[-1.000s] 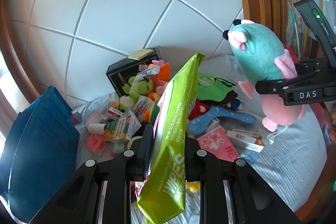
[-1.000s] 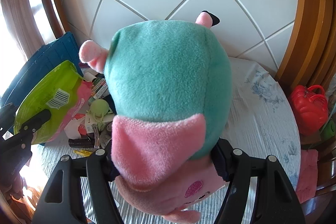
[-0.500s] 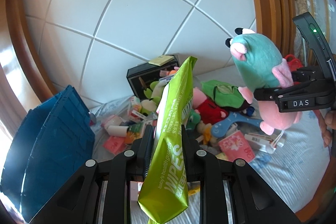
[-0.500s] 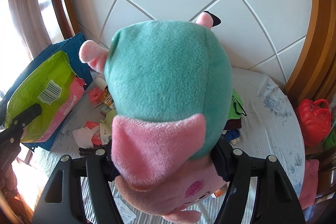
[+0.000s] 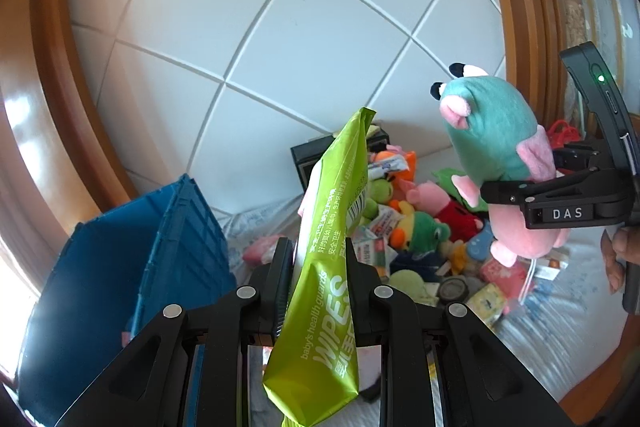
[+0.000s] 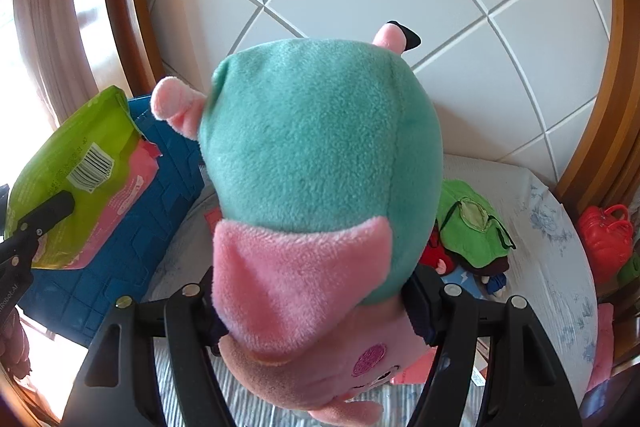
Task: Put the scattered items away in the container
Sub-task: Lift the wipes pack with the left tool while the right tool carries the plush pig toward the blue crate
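Left tongs (image 5: 316,259) clenched on a green wipes pack (image 5: 332,251), held upright and lifted clear of the bed (image 5: 560,311), with its lower end hanging down between the black arms. Right tongs (image 6: 316,291) clamped around a teal-and-pink plush toy (image 6: 320,155), squeezing its body at the pink lower half, head pointing up and away. From the left wrist view, the same toy (image 5: 496,143) raised in the air to the right, above the clutter. A blue container (image 5: 132,259) standing at the left edge of the bed, just beside the wipes pack and below it. Scattered pile (image 5: 412,227) of small plush toys, boxes and packets lying on the bed between container and right tongs (image 5: 504,193). A red basket (image 6: 604,231) far right, well apart from the pile. Part of a hand (image 5: 620,255) at the right edge, gripping the handle.
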